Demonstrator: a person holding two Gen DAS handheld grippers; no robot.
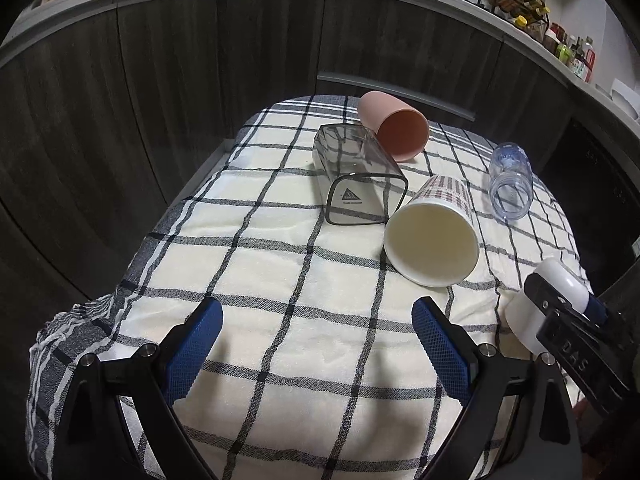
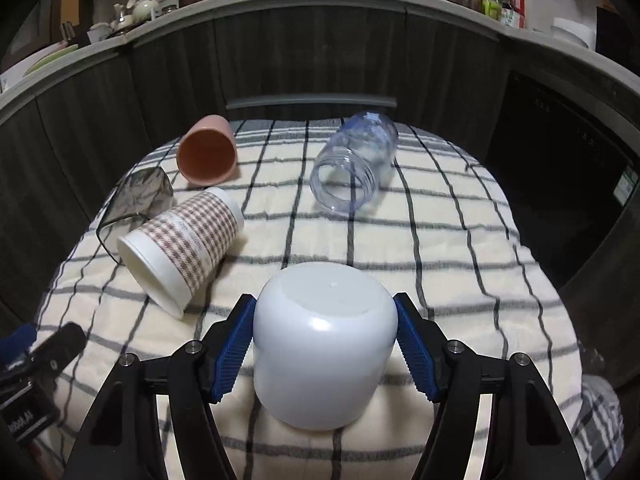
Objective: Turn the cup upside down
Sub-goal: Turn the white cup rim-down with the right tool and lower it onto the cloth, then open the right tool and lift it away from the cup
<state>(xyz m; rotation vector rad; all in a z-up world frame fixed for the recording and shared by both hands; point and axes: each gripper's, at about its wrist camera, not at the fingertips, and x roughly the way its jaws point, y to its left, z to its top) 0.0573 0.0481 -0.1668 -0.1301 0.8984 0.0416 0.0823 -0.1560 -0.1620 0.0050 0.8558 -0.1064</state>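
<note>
A white cup (image 2: 324, 344) stands mouth-down on the checked cloth, its flat base up. My right gripper (image 2: 325, 340) has its blue pads against the cup's two sides, shut on it. The same cup and gripper show at the right edge of the left wrist view (image 1: 544, 304). My left gripper (image 1: 316, 344) is open and empty, low over the near part of the cloth. A houndstooth paper cup (image 1: 432, 232) (image 2: 184, 244), a pink cup (image 1: 394, 126) (image 2: 208, 156), a clear square tumbler (image 1: 356, 178) and a clear blue bottle (image 1: 511, 182) (image 2: 354, 164) lie on their sides.
The checked cloth (image 1: 280, 272) covers a small table whose edges fall away on all sides. Dark cabinet fronts (image 1: 160, 80) stand behind, with a countertop of bottles and dishes (image 1: 560, 36) above.
</note>
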